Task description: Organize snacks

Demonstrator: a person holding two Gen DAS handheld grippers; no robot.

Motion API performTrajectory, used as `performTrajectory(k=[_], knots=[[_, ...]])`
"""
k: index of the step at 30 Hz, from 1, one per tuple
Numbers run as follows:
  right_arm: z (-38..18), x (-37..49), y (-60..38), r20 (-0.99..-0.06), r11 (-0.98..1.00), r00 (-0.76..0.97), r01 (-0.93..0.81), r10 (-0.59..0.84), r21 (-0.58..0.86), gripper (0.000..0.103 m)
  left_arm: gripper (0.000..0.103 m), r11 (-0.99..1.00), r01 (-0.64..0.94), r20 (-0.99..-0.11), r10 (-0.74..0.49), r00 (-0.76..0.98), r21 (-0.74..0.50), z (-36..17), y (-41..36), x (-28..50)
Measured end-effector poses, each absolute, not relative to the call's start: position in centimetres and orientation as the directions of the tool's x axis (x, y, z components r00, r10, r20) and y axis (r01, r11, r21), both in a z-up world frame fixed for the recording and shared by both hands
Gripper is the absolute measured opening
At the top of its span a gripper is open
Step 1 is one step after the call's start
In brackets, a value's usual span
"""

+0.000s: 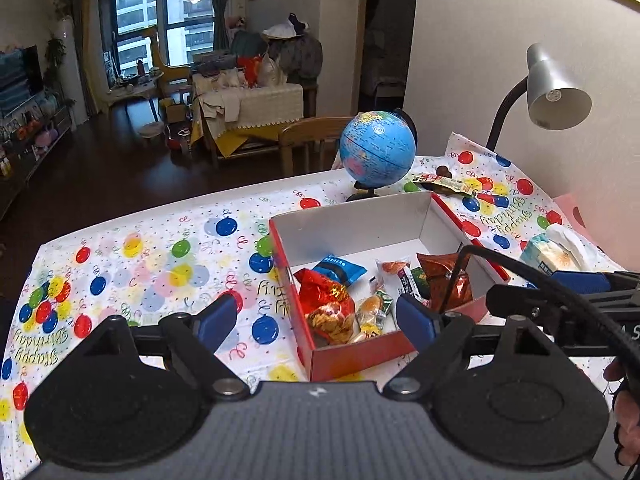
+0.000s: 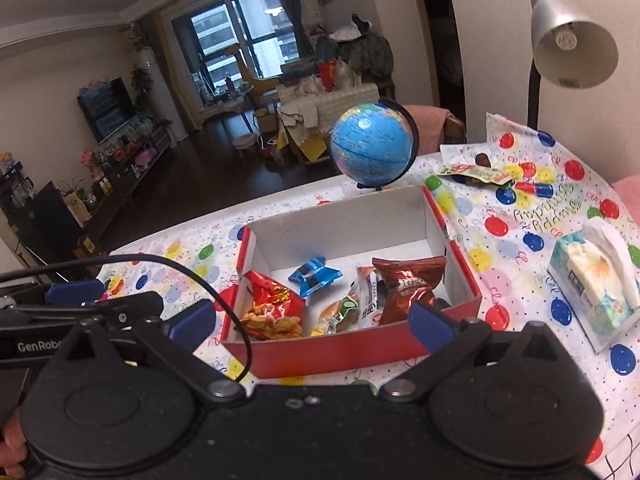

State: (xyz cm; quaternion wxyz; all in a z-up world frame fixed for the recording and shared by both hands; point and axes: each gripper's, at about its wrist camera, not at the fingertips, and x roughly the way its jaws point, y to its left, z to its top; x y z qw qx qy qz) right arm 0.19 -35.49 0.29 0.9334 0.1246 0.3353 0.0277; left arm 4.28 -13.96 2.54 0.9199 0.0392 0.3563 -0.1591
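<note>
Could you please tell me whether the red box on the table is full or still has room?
Partly filled. The red box holds snack packets only at its near end; its far half shows bare white floor.

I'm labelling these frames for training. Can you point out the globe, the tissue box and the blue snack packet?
globe (image 1: 378, 150): left wrist view, middle of the blue sphere.
tissue box (image 2: 588, 288): right wrist view, its printed top face.
blue snack packet (image 2: 315, 276): right wrist view, centre of the wrapper, inside the box.

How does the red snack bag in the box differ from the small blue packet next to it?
The red snack bag is larger than the blue packet. The red snack bag lies against the box's left wall, the blue packet nearer the middle. Both lie inside the box, with neither gripper holding them.
</note>
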Motion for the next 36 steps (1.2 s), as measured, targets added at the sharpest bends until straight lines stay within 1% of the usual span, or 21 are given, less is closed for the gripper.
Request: performTrajectory(k=[5, 10, 20, 36], knots=[[0.4, -1.4, -35.0, -0.62, 0.972, 0.774, 0.028, 0.127, 0.234, 0.103, 0.087, 0.948, 0.317, -0.689, -0.247, 0.681, -0.027, 2.1, -13.2, 2.4], [0.6, -2.8, -34.4, -0.616, 0.978, 0.779, 0.013, 0.12, 0.206, 0.103, 0.087, 0.949, 0.312, -0.698, -0.253, 0.669, -0.045, 1.7, -12.3, 0.9], [0.9, -4.0, -33.6, -0.594, 0.982, 0.794, -0.02, 0.13, 0.188, 0.103, 0.087, 0.946, 0.321, -0.658, -0.27, 0.703, -0.045, 2.6, -12.1, -0.4], [0.9, -4.2, -33.4, -0.596, 0.98, 0.793, -0.008, 0.126, 0.197, 0.103, 0.087, 0.944, 0.324, -0.663, -0.28, 0.695, -0.059, 2.6, -12.0, -0.3]])
